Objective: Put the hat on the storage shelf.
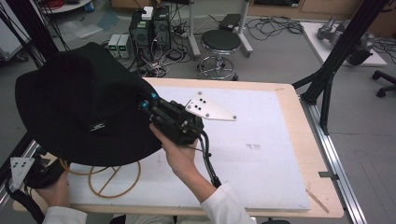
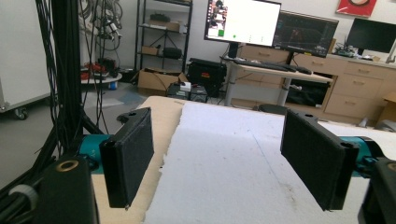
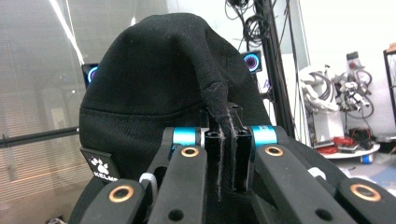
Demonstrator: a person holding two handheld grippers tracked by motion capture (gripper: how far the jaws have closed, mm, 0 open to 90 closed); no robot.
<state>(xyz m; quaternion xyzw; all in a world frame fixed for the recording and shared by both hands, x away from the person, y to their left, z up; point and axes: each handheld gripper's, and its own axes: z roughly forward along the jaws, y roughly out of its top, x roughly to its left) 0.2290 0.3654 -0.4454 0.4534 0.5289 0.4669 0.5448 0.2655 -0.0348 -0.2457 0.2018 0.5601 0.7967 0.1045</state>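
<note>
A lab: behind the white foam-topped wooden table stand black computer towers amid tangled cables, a round black stool and lit monitors.

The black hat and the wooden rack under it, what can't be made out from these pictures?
- High view: the hat covers most of the wooden rack, so its top is hidden.
- High view: the hat's brim hides the right claw tips.
- Right gripper view: the small label is too small to read fully.
- High view: the left claw is cut off by the edge.
</note>
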